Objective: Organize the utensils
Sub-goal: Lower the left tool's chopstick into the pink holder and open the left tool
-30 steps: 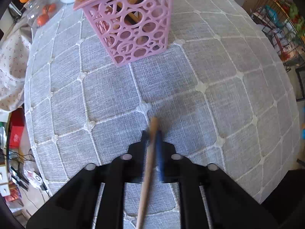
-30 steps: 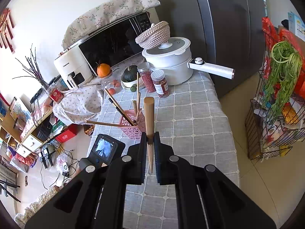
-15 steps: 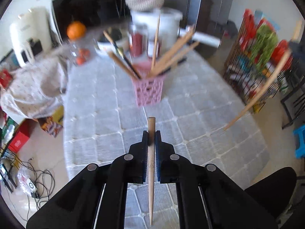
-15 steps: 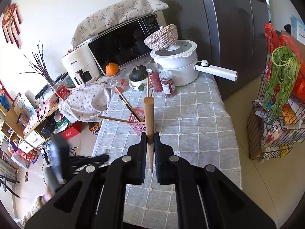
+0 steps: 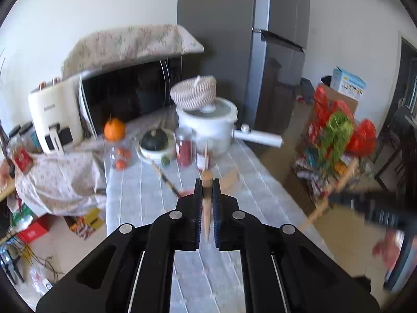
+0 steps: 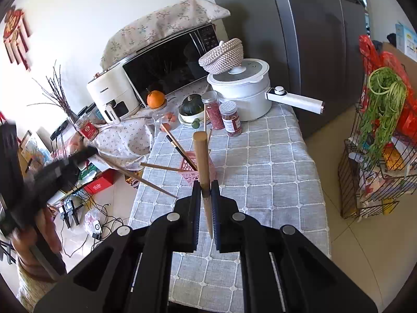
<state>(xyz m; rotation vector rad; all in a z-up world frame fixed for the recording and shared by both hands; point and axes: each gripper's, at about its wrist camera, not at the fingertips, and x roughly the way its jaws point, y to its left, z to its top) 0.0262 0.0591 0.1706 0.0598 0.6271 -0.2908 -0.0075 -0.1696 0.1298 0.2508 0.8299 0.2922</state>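
Note:
In the left wrist view my left gripper (image 5: 207,190) is shut on a wooden chopstick (image 5: 206,208), thick end forward, high above the grey checked table (image 5: 146,182). The pink basket is almost hidden behind its fingers; one dark chopstick (image 5: 166,180) pokes out. In the right wrist view my right gripper (image 6: 206,190) is shut on another wooden chopstick (image 6: 202,156), just short of the pink basket (image 6: 189,165), which holds several chopsticks. The left gripper (image 6: 88,154) shows blurred at the left with its chopstick (image 6: 138,177). The right gripper (image 5: 336,198) shows blurred at the right.
At the table's far end stand a white pot (image 6: 239,91) with a long handle, two red-filled jars (image 6: 230,122), a bowl with a squash (image 6: 191,109), an orange (image 6: 155,99), a microwave (image 6: 172,60) and an air fryer (image 6: 112,96). A wire rack (image 6: 375,161) stands right.
My left gripper has risen steeply with its chopstick, from low over the cloth near the basket to high above the table, tilting up. The right gripper has barely shifted.

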